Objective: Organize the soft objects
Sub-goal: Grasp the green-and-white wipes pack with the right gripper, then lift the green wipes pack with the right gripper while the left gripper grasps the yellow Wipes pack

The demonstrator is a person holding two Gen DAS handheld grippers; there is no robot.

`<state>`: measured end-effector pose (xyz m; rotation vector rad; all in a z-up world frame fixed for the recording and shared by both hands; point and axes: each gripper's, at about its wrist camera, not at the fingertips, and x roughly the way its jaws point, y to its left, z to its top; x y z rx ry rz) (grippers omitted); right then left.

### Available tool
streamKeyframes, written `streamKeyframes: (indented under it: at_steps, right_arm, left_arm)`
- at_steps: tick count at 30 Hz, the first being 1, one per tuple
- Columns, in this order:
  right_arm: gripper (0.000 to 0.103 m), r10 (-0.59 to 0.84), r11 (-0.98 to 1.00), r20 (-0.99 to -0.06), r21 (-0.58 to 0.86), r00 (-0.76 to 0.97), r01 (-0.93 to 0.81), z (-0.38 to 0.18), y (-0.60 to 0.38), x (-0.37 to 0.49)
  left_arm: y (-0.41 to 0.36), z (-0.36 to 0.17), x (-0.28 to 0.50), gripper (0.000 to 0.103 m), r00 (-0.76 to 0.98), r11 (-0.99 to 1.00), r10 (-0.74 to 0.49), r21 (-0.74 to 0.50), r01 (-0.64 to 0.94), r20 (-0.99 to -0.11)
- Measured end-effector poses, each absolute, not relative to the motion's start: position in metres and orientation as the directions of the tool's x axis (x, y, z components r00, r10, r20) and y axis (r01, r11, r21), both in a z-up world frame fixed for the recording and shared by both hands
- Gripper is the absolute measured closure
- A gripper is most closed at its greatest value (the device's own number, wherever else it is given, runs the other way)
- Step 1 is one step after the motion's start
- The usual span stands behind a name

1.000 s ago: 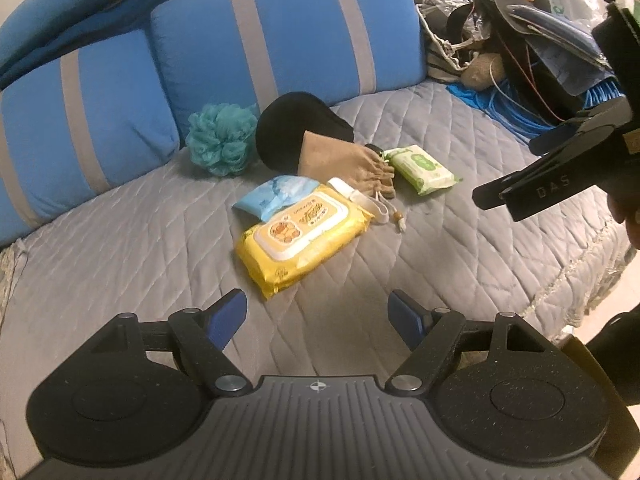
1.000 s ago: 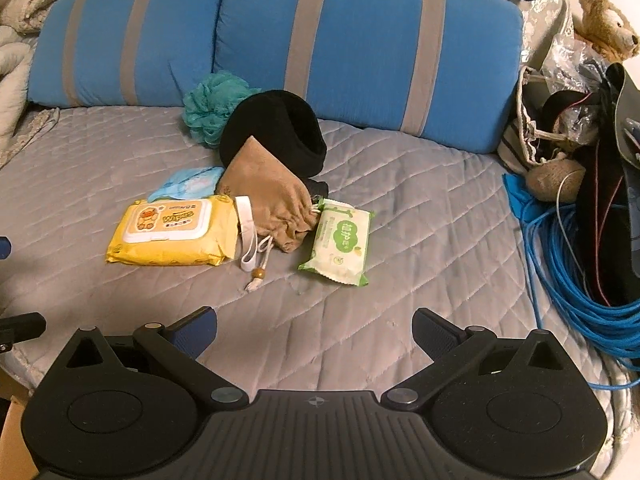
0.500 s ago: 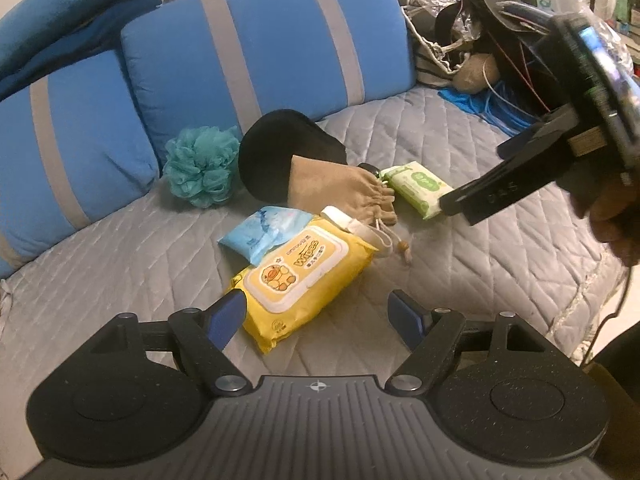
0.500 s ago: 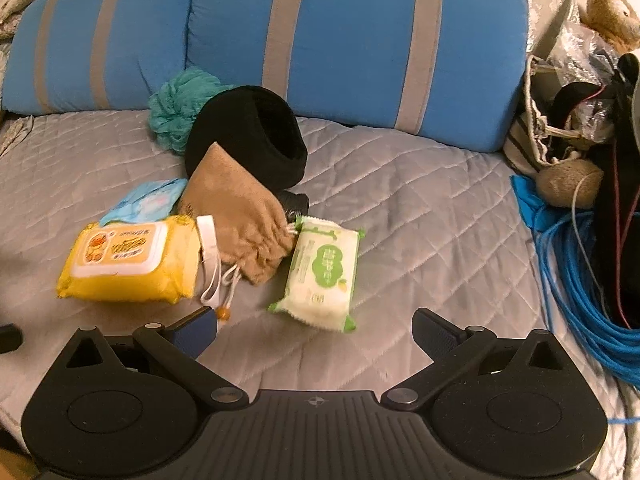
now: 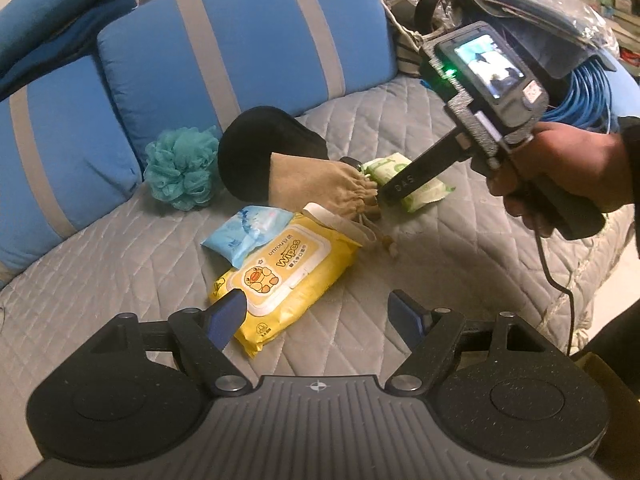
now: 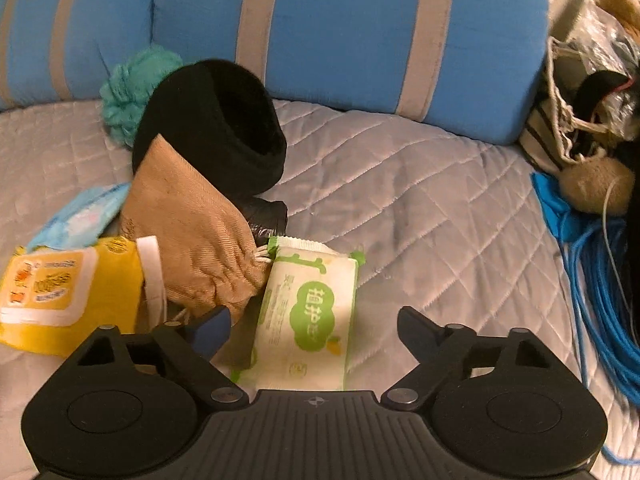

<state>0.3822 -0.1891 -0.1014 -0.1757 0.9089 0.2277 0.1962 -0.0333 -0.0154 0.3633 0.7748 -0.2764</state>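
The green wipes pack (image 6: pixel 308 316) is framed lengthwise, near to far, between the right tongs (image 6: pixel 314 330), just closing, untouched; left tongs (image 5: pixel 320 316) are held open, empty.

The quilt (image 6: pixel 420 208) is grey stitched cloth, faintly shiny. Wipes packs (image 6: pixel 308 312) are glossy plastic film. The pouch (image 6: pixel 192 232) is matt tan woven cloth; the pouf (image 5: pixel 180 168) netted mesh.

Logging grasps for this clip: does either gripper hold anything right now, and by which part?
Nothing is held. The right gripper, jaws just closing, straddles the green wipes pack without pressing it. The left gripper hangs open by the yellow wipes pack.
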Motion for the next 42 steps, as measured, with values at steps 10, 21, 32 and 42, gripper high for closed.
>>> streamKeyframes:
  at_steps: [10,21,32,42]
  right_arm:
    - [0.051,0.147,0.961,-0.827,-0.01,0.542,-0.275,-0.106,-0.192,0.387]
    - [0.052,0.137,0.971,-0.815,-0.002,0.562,-0.24,-0.065,-0.213,0.362]
    - [0.051,0.235,0.961,-0.773,0.093,0.589,-0.262,-0.013,-0.23,0.303]
    - [0.051,0.274,0.959,-0.753,0.169,0.598,-0.227,0.005,-0.255,0.272]
  left_arm:
    - [-0.032,-0.015,0.2,0.025,0.682,0.917,-0.103,0.196,0.347,-0.724]
    - [-0.035,-0.031,0.214,0.025,0.68,0.908,-0.056,0.246,0.339,-0.731]
    - [-0.036,-0.064,0.238,0.025,0.699,0.842,-0.049,0.347,0.413,-0.713]
    - [-0.031,-0.094,0.274,0.024,0.667,0.8,-0.101,0.338,0.495,-0.738]
